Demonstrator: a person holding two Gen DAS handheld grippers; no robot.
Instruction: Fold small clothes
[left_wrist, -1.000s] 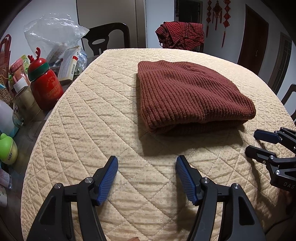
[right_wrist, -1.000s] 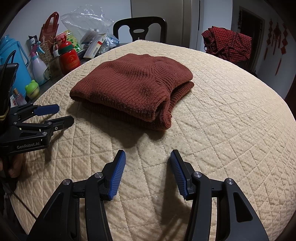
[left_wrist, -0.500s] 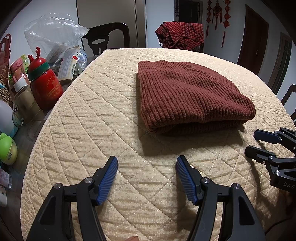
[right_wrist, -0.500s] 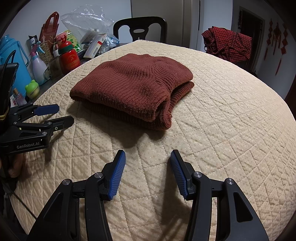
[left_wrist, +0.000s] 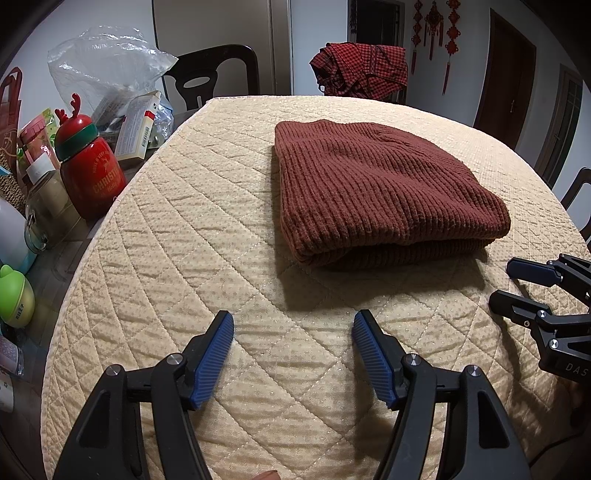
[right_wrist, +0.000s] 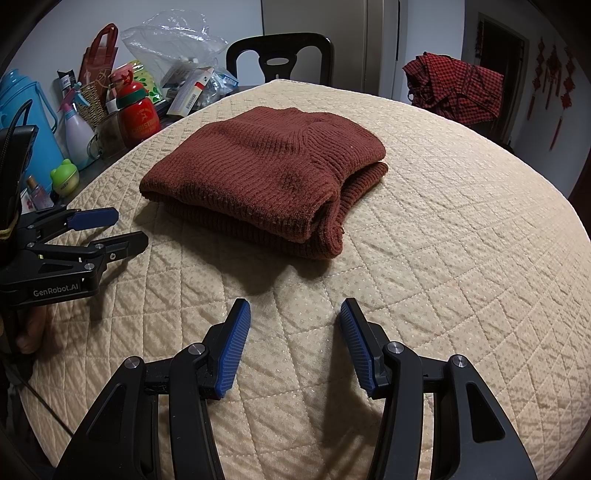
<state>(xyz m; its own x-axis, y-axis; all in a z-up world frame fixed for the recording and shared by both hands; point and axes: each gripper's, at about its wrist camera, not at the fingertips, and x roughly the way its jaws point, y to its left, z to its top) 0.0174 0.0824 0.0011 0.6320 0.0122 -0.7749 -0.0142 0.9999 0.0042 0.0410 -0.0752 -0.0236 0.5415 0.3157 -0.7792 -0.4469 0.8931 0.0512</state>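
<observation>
One folded rust-brown knitted sweater (left_wrist: 373, 188) lies on the one quilted beige table (left_wrist: 184, 236) cover. Two tongs are over the near edge: the left tongs (left_wrist: 291, 350) and the right tongs (right_wrist: 293, 341), each with two blue-padded fingers standing apart with nothing between them. One red checked garment (left_wrist: 360, 70) hangs beyond the far edge. Two dark chairs (left_wrist: 210, 75) show, one at the far edge and part of another at the right edge. Along the left edge stand one red antlered bottle (left_wrist: 90, 173), one clear plastic bag (left_wrist: 103, 70), one green frog-shaped container (right_wrist: 65, 176), one blue jug (right_wrist: 22, 122) and one spray bottle (right_wrist: 75, 129).
</observation>
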